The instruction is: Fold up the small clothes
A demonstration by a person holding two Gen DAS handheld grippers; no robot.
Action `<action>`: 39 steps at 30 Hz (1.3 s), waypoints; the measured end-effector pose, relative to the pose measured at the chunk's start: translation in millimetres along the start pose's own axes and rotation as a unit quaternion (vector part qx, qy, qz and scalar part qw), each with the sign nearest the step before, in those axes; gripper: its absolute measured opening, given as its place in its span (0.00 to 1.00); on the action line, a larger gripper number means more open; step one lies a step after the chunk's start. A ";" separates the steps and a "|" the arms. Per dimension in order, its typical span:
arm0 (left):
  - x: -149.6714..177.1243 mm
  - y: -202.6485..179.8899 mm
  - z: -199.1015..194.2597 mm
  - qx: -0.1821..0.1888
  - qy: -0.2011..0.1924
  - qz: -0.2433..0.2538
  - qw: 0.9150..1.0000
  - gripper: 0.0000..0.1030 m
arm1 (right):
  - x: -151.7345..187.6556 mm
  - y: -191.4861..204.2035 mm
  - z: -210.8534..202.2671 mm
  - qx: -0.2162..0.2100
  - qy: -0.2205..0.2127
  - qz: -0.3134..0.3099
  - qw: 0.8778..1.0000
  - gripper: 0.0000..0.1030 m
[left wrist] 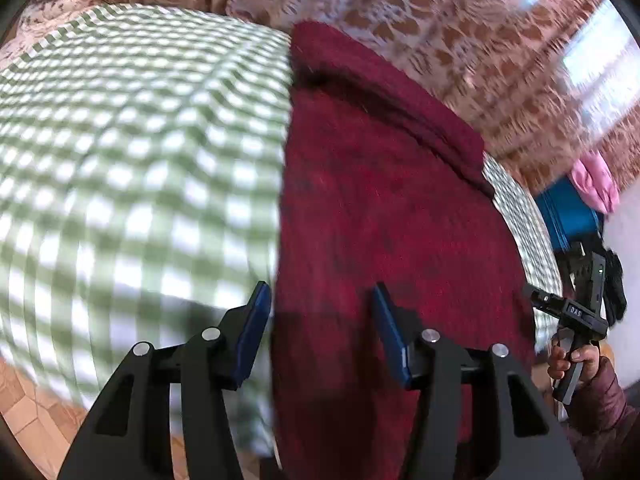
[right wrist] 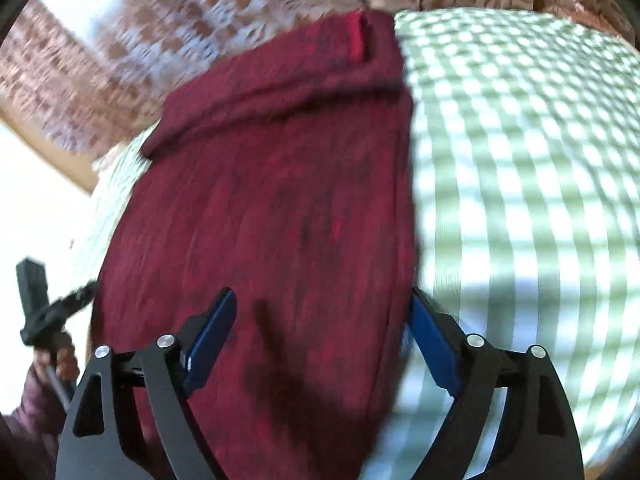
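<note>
A dark red knitted garment (left wrist: 380, 208) lies flat on a green-and-white checked cloth (left wrist: 132, 152), with a folded band along its far edge. My left gripper (left wrist: 320, 304) is open and empty, its blue pads astride the garment's left edge at the near end. In the right wrist view the same garment (right wrist: 272, 208) fills the middle. My right gripper (right wrist: 320, 312) is open and empty over the garment's near right part, its right pad at the garment's right edge. The right gripper also shows in the left wrist view (left wrist: 576, 308), held in a hand.
The checked cloth (right wrist: 520, 184) covers a table. Patterned brown curtains (left wrist: 440, 20) hang behind. A blue object with pink cloth (left wrist: 592, 184) sits at far right. Tiled floor (left wrist: 28, 404) shows at lower left. The left gripper shows at the left edge of the right wrist view (right wrist: 44, 308).
</note>
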State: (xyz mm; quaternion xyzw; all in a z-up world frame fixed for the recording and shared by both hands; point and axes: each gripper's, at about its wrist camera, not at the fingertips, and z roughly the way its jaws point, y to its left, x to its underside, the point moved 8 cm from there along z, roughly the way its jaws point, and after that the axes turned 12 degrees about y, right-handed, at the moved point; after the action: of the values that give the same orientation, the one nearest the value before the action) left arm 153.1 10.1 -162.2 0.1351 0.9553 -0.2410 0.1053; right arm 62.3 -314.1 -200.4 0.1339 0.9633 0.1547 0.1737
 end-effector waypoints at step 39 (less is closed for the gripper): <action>-164.1 -24.2 -2.3 0.186 -0.013 -0.124 0.974 0.67 | -115.3 -8.9 -21.2 -0.185 -0.059 0.144 0.970 0.62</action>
State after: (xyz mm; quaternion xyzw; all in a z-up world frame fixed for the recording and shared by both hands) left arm 299.7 -43.2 -106.1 0.0294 0.9014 -0.4278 0.0600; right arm 156.7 -363.5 -150.7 0.2455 0.8765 0.3455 0.2284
